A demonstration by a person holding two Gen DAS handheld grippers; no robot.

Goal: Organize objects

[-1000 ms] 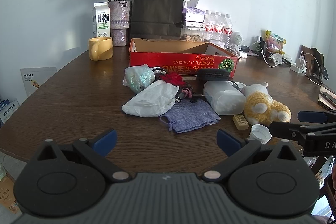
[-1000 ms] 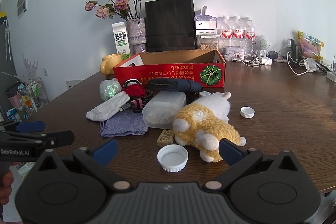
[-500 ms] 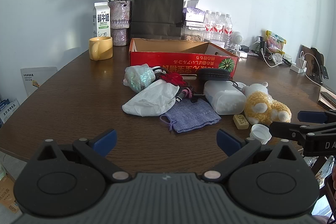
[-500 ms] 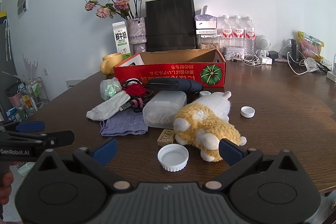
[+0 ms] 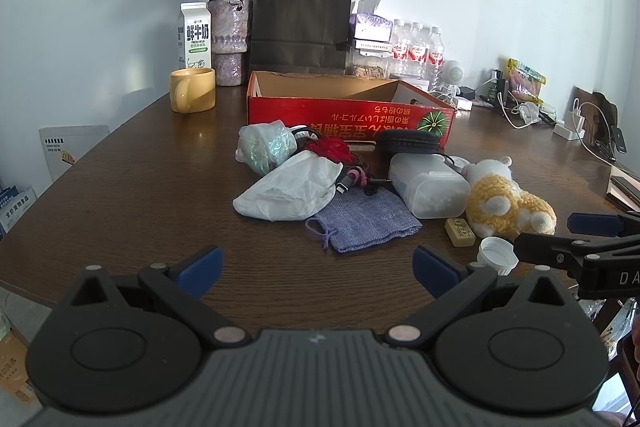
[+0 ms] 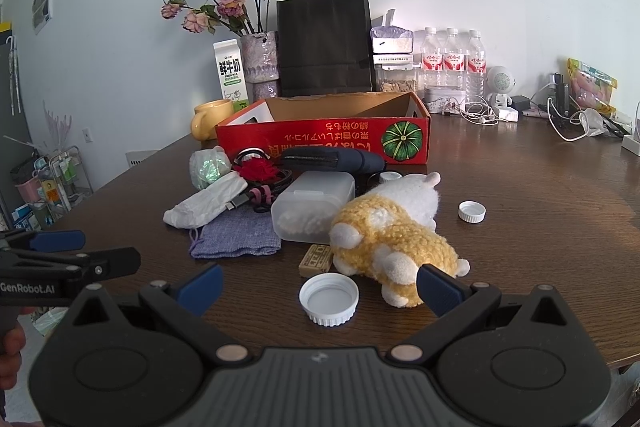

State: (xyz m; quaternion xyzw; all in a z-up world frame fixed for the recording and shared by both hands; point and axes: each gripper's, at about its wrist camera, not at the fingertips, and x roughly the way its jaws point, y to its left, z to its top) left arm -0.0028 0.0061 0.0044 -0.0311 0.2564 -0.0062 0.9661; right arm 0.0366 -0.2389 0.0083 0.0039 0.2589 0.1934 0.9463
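A heap of loose items lies on the brown table in front of an open red cardboard box (image 5: 348, 115) (image 6: 320, 141). It includes a white plastic bag (image 5: 290, 193), a purple drawstring pouch (image 5: 366, 221) (image 6: 236, 233), a frosted plastic container (image 5: 430, 189) (image 6: 314, 205), a yellow-and-white plush toy (image 5: 506, 203) (image 6: 394, 233), a small tan block (image 6: 316, 259) and a white bottle cap (image 6: 329, 299). My left gripper (image 5: 316, 267) stands open at the near edge, short of the pouch. My right gripper (image 6: 318, 285) is open too, with the cap lying between its fingertips' line.
Behind the box stand a black paper bag (image 5: 300, 23), a vase of dried roses (image 5: 230, 41), a milk carton (image 5: 194, 35), a yellow mug (image 5: 192, 89) and water bottles (image 6: 452, 61). Cables and chargers (image 6: 568, 115) lie at the far right. A second white cap (image 6: 472, 211) sits apart.
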